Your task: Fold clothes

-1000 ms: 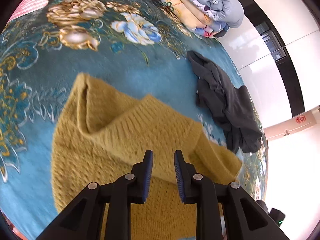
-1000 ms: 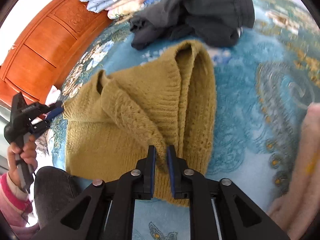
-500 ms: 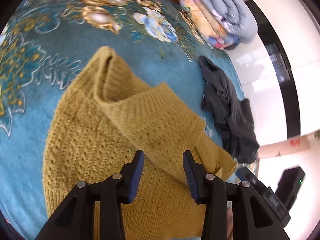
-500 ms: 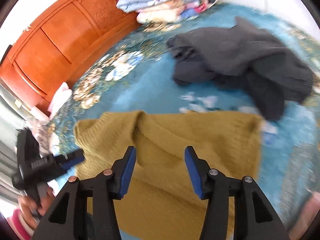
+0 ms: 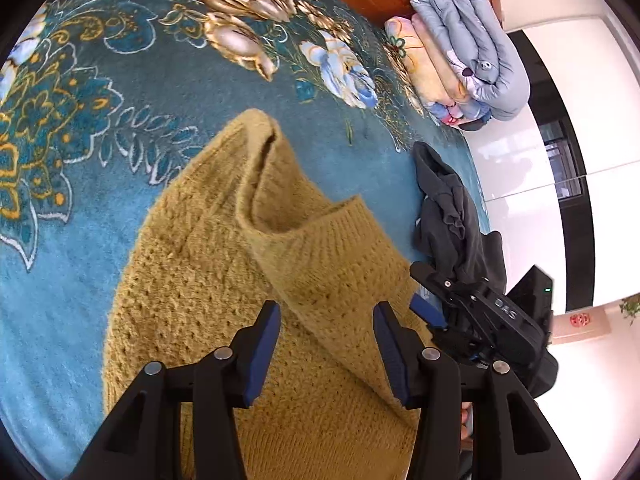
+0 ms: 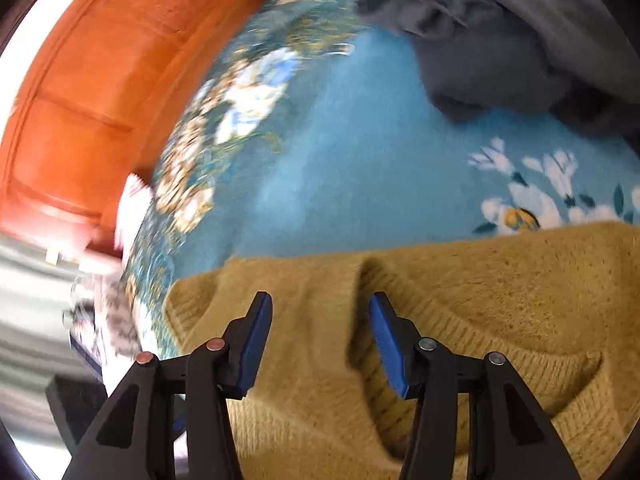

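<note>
The mustard sweater (image 5: 224,304) lies part-folded mid-bed, one flap doubled over its body. Both the left gripper (image 5: 326,344) and right gripper (image 6: 320,340) hover above it, jaws apart, holding nothing. Likely between folds; next calls for pinching an edge.

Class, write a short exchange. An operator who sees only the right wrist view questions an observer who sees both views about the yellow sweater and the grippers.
Operator: Is the left gripper clamped on the sweater?
Observer: No. The left gripper is open, its jaws wide apart over a fold of the yellow sweater.
Operator: What is that blur at the top of my view?
Observer: A stack of folded quilts, lying beyond the dark garment.
</note>
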Demonstrator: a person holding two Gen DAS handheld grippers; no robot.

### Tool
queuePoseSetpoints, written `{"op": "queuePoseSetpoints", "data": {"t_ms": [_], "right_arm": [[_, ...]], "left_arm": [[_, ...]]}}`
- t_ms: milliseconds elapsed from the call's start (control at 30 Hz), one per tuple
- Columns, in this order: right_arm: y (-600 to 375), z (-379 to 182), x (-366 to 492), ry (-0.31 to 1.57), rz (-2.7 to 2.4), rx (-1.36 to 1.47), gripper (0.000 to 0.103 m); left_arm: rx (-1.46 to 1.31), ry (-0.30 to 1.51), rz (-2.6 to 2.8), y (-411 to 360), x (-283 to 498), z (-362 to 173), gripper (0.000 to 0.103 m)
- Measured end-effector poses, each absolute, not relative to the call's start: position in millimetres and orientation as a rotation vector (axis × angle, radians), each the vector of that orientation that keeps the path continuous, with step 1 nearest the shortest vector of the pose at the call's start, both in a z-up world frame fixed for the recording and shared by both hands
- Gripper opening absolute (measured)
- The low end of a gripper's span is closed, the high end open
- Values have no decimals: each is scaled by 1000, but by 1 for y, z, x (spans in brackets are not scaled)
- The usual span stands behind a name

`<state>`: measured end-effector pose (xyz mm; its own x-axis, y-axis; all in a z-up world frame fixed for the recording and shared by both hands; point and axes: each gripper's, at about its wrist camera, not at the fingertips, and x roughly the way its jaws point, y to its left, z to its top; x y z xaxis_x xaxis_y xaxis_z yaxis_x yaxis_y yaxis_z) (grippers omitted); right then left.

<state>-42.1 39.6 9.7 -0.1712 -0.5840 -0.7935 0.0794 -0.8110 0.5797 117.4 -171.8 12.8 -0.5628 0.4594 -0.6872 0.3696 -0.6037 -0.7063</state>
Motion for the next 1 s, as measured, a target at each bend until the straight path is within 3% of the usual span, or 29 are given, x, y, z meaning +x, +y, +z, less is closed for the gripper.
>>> {"op": "queuePoseSetpoints", "data": {"t_ms": [33,67,100,233,433,667,900,933,1000], "right_arm": [[42,9,-42,-611,-2034,1660,41],[43,10,-42,-643,-2036,1651,16],[44,12,-41,-667,-2037,1642,6],[34,46,-19,-648,-2003,1480,5],[22,91,59,-370,-1945,1307,5],[18,77,123,-179,-1890,1368,5],[27,74,156,-133,-1860,1427,7],[37,76,159,-157,-1874,1433,10],[60,79,164,-217,-1906,1445,32]], "left_arm": [[-1434,-1376,2355,-173,118,13,52],[-1428,-1383,2352,-175,118,13,52],[-1421,-1389,2350,-176,119,13,52],[-1395,-1434,2324,-181,121,13,52],[-1323,-1531,2194,-183,126,12,57],[-1366,-1452,2073,-167,127,18,60],[-1668,-1357,2104,-156,128,8,60],[-1687,-1358,2105,-157,129,7,59],[-1714,-1360,2106,-159,132,4,58]]}}
